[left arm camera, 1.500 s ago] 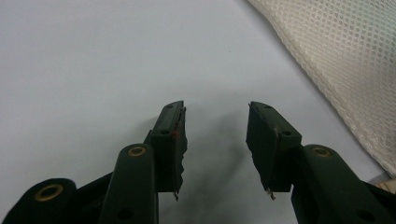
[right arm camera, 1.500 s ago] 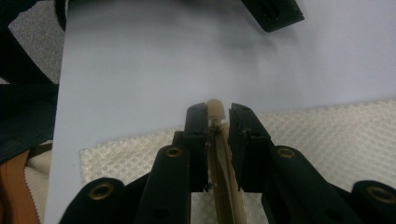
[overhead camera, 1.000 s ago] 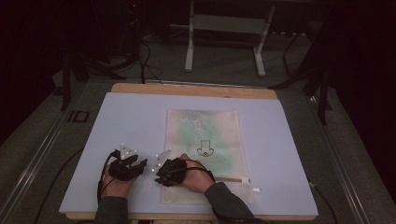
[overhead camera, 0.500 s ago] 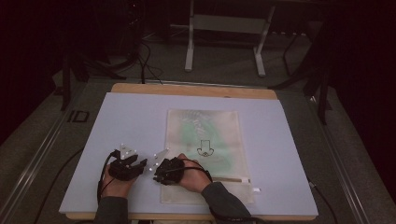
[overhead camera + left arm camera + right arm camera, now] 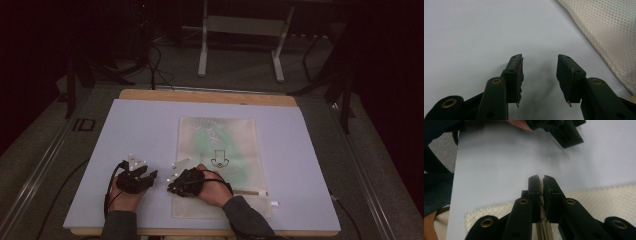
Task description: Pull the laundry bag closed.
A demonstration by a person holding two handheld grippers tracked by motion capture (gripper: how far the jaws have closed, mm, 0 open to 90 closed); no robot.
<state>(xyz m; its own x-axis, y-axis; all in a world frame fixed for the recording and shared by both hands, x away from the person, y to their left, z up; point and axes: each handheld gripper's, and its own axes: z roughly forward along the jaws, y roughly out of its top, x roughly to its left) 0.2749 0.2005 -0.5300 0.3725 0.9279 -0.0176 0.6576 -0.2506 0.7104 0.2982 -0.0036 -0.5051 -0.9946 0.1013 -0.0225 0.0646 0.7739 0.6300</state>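
Note:
A cream mesh bag (image 5: pixel 220 150) with green contents and a small black print lies flat on the pale table cover (image 5: pixel 140 130). My right gripper (image 5: pixel 172 184) sits at the bag's near left edge and points toward my left hand. In the right gripper view its jaws (image 5: pixel 541 178) have just been closing and now pinch the edge of the mesh bag (image 5: pixel 599 195). My left gripper (image 5: pixel 141 170) rests on the cover just left of the bag. In the left gripper view it is open (image 5: pixel 539 62) with nothing between the pads, and the mesh bag (image 5: pixel 609 32) lies to its right.
A zipper strip (image 5: pixel 250 192) with a white pull (image 5: pixel 274 203) runs along the bag's near end. The cover lies on a wooden board (image 5: pixel 205 96). Metal stand legs (image 5: pixel 202 50) and cables (image 5: pixel 155 65) are on the floor behind.
My right hand has shifted slightly left along the bag's near edge. The left hand has kept still.

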